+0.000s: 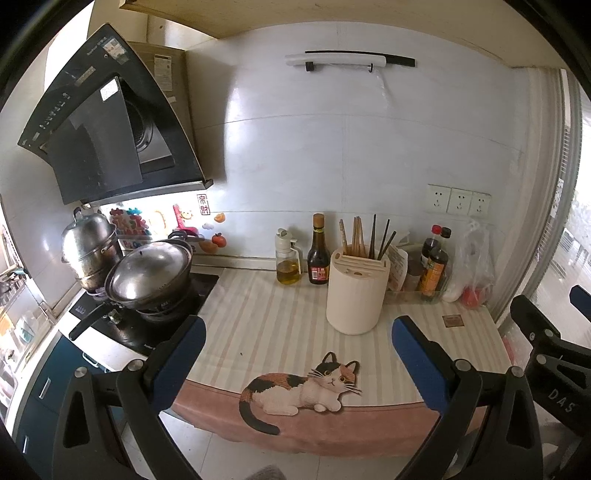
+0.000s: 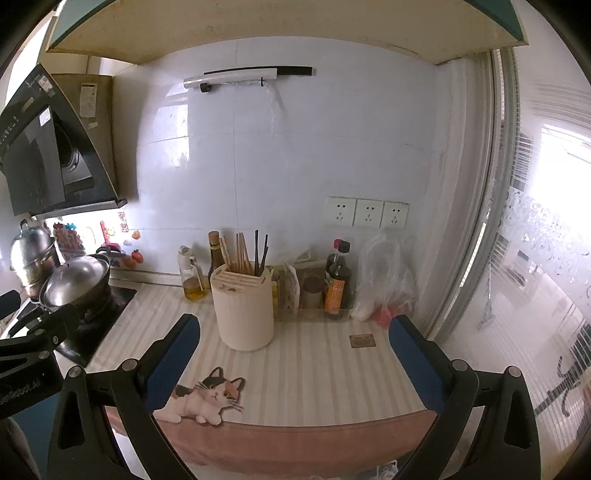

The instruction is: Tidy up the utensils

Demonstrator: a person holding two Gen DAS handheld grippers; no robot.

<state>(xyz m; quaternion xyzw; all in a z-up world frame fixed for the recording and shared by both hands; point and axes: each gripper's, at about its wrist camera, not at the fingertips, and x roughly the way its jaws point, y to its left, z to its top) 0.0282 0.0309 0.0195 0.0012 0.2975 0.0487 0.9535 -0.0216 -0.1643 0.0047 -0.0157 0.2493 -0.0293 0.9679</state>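
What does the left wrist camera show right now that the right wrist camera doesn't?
Only the left wrist view shows the blue cabinet drawers below the stove.

Only the right wrist view shows the bright window and the teal cabinet edge.

Both show the cream utensil holder with chopsticks upright in it, the oil bottle, the lidded pan and the cat mat. The left gripper and right gripper are both open and empty.

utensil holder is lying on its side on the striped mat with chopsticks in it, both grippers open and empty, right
Not quite. The utensil holder stands upright on the striped mat, as the left wrist view shows. The chopsticks are in it, and the left gripper and right gripper are open and empty.
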